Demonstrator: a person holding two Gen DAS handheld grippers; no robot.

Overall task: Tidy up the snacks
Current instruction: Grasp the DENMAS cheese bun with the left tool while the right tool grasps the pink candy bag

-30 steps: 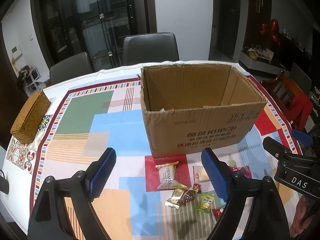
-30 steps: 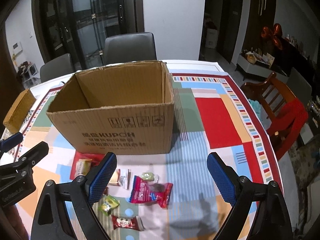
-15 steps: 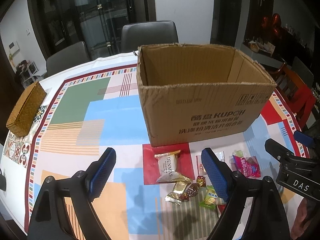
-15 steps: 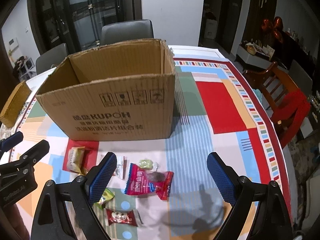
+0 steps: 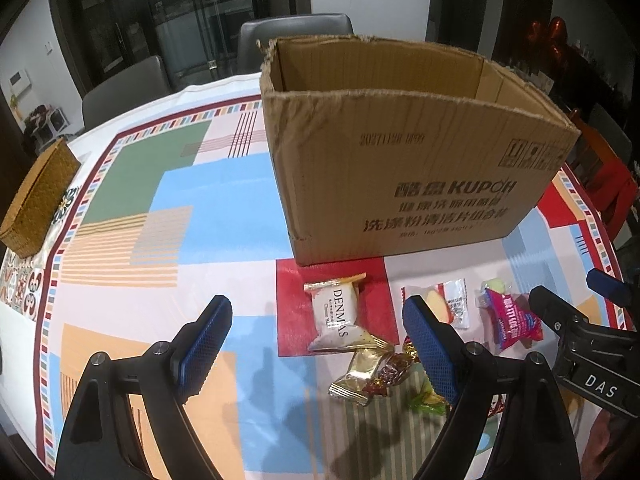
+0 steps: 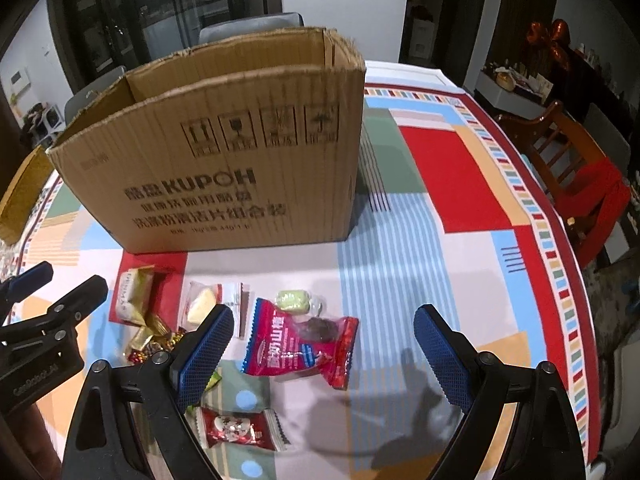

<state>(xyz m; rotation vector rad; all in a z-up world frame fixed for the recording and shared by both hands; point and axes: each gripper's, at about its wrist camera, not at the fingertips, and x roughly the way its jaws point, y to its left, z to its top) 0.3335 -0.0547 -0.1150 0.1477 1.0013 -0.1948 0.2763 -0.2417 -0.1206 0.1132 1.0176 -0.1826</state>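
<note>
An open cardboard box (image 5: 400, 168) stands on the patterned tablecloth; it also shows in the right wrist view (image 6: 224, 168). Several wrapped snacks lie in front of it: a white Denmas pack (image 5: 338, 316), a gold candy (image 5: 360, 372), a clear pack with a yellow piece (image 5: 448, 304) and a red pouch (image 6: 300, 348). A small green candy (image 6: 294, 300) and a red-and-white candy (image 6: 236, 428) lie nearby. My left gripper (image 5: 316, 344) is open and empty, low over the Denmas pack. My right gripper (image 6: 320, 352) is open and empty, low over the red pouch.
A woven basket (image 5: 38, 196) sits at the table's far left edge. Dark chairs (image 5: 296, 36) stand behind the table, and a wooden chair with a red cushion (image 6: 576, 176) is at the right. The tablecloth (image 6: 452, 184) stretches right of the box.
Both grippers have moved down and forward toward the snacks in front of the box. Both stay open and empty.
</note>
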